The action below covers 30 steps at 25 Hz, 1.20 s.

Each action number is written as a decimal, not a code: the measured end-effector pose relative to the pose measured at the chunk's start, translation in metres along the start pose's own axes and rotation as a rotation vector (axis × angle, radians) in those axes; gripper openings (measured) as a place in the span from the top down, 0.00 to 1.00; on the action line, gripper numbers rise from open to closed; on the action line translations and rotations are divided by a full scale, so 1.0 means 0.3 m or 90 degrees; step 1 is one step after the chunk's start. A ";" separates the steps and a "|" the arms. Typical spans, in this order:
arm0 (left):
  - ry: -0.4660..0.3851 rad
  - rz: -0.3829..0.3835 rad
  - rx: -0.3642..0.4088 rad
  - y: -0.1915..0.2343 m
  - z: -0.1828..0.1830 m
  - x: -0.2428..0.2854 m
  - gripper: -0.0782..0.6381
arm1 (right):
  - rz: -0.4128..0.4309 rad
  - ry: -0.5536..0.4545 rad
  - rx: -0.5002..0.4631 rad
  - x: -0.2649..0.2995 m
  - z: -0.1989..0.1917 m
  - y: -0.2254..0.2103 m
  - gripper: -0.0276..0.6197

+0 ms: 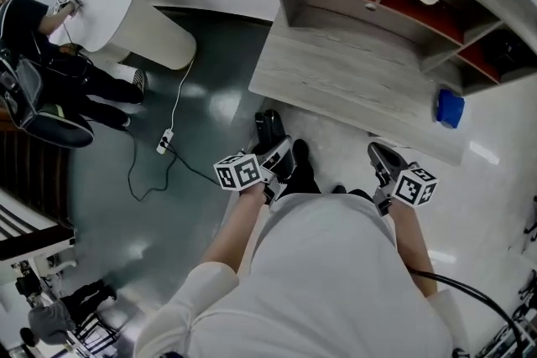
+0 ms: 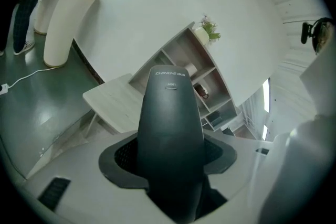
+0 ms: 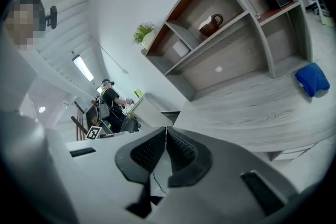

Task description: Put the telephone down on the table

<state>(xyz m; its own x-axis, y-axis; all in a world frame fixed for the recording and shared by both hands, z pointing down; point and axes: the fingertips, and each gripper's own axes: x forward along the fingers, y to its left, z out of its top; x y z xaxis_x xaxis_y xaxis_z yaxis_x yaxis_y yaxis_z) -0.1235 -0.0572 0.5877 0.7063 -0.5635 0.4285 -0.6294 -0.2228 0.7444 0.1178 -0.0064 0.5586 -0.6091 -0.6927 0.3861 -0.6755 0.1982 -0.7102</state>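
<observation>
Your left tongs [image 2: 170,150] clamp the telephone [image 2: 170,113] for carrying to the desk [image 1: 352,84] (right tongs [image 3: 165,150] together, empty).

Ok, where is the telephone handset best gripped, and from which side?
Across its long sides near one end, approaching along its length, as the left gripper has the telephone: the body is long and slim enough to fit between the pads.

The left gripper [image 2: 170,157] clamps a dark telephone [image 2: 171,123], which stands upright mid-frame with the jaw pads pressed on both its sides. Behind the telephone is a pale wooden table [image 2: 113,105], then a shelf unit [image 2: 176,52] with a potted plant [image 2: 209,33] on top. Well left of the telephone, a white rounded counter [image 2: 63,23] stands on green floor [image 2: 31,113].
</observation>
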 end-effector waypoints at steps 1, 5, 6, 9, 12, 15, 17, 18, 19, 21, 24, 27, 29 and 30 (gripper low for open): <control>0.006 -0.001 0.002 0.018 0.025 0.012 0.50 | -0.005 -0.002 0.003 0.022 0.007 0.004 0.93; 0.034 -0.001 0.034 0.086 0.123 0.056 0.50 | -0.027 -0.013 0.011 0.108 0.046 0.018 0.93; 0.042 0.000 0.048 0.104 0.148 0.068 0.50 | -0.034 -0.018 0.013 0.127 0.056 0.021 0.93; 0.061 0.004 0.075 0.164 0.214 0.103 0.50 | -0.059 -0.028 0.011 0.178 0.072 0.027 0.93; 0.076 0.005 0.082 0.222 0.262 0.144 0.50 | -0.077 -0.035 0.016 0.219 0.070 0.027 0.93; 0.090 0.008 0.091 0.265 0.297 0.192 0.50 | -0.085 -0.042 0.035 0.244 0.065 0.026 0.93; 0.095 0.014 0.090 0.289 0.310 0.223 0.50 | -0.090 -0.039 0.045 0.253 0.059 0.015 0.93; 0.097 0.018 0.088 0.300 0.317 0.242 0.50 | -0.092 -0.037 0.048 0.259 0.060 0.004 0.93; 0.099 0.022 0.088 0.313 0.325 0.264 0.50 | -0.093 -0.036 0.052 0.267 0.064 -0.007 0.93; 0.109 0.034 0.090 0.340 0.335 0.309 0.50 | -0.091 -0.037 0.061 0.284 0.075 -0.028 0.93; 0.129 0.047 0.096 0.375 0.337 0.378 0.50 | -0.083 -0.036 0.066 0.304 0.097 -0.049 0.93; 0.153 0.067 0.104 0.422 0.343 0.453 0.50 | -0.073 -0.032 0.067 0.321 0.133 -0.067 0.93; 0.173 0.081 0.107 0.451 0.342 0.504 0.50 | -0.071 -0.026 0.071 0.327 0.155 -0.089 0.93; 0.182 0.091 0.113 0.468 0.345 0.530 0.50 | -0.071 -0.023 0.074 0.331 0.165 -0.104 0.93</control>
<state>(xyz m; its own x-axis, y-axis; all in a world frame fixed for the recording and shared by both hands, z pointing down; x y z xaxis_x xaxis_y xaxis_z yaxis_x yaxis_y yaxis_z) -0.1331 -0.2604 0.7072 0.6530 -0.3588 0.6670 -0.7574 -0.3060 0.5768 0.0990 -0.1156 0.5901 -0.5161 -0.7309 0.4466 -0.6843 0.0382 -0.7282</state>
